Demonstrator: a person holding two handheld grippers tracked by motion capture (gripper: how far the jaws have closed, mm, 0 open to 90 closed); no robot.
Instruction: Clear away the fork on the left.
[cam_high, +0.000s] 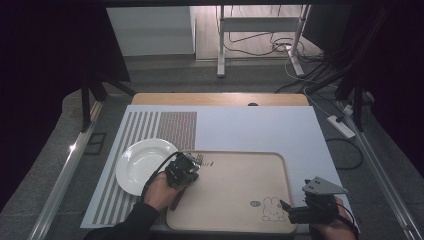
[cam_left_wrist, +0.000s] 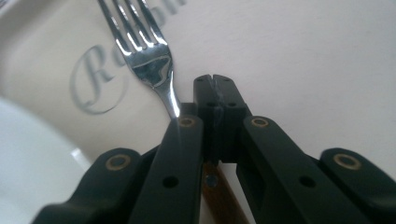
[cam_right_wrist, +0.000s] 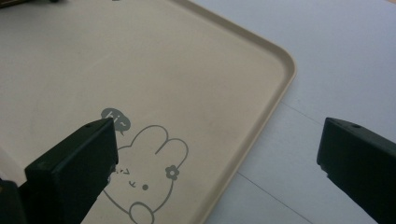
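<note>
High view: left gripper (cam_high: 192, 162) sits over the beige tray's (cam_high: 235, 222) top-left corner, jaws clamped on a fork (cam_left_wrist: 140, 51) w/ wooden handle; tines lie over tray lettering, white plate (cam_high: 137, 165) just beside. Right gripper (cam_high: 287, 209) at tray's bottom-right near bunny print (cam_right_wrist: 149, 172), jaws wide apart, nothing btwn.

Being counted: one fork (cam_left_wrist: 149, 60), upper left of the left gripper view; one white plate (cam_high: 142, 165), left of centre; one beige tray (cam_high: 235, 187), lower centre; two grippers.
</note>
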